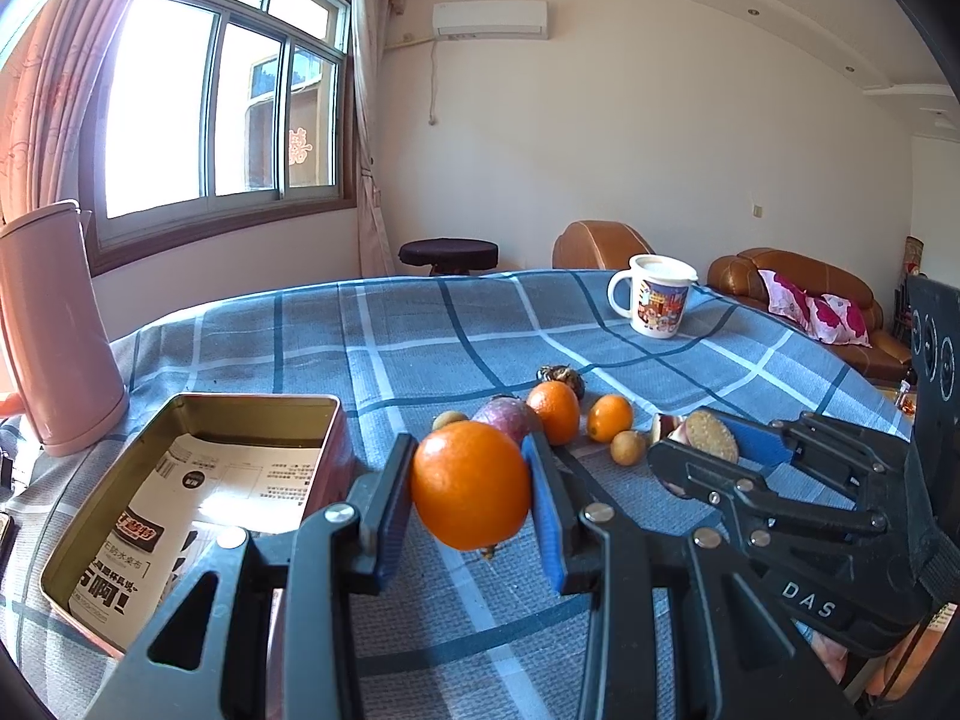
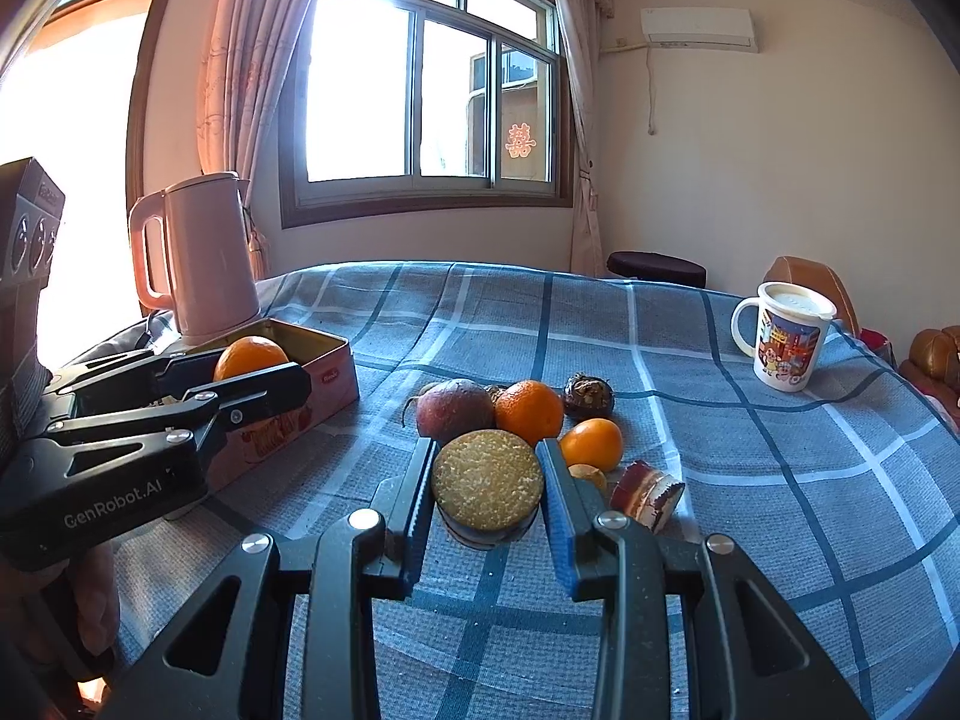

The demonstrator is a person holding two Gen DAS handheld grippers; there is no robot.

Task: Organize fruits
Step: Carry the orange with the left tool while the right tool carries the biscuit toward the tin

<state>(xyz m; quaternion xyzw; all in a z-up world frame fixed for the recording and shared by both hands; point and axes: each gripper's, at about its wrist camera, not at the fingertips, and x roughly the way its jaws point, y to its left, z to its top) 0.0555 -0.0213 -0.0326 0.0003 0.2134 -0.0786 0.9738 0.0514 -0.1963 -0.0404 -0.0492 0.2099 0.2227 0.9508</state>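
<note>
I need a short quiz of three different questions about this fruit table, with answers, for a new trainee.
1. True or false: the left gripper holds a round orange fruit.
2. What sits between the right gripper jaws? A) white cartoon mug B) round crumbly biscuit-like piece C) pink kettle
3. Fill in: the open metal tin holds only a printed ____ inside.

Key: 1 true. 2 B, the round crumbly biscuit-like piece. 3 paper, the printed paper sheet.

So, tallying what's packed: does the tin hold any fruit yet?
No fruit inside the tin: only a printed sheet lines it. The orange remains in the left claw.
</note>
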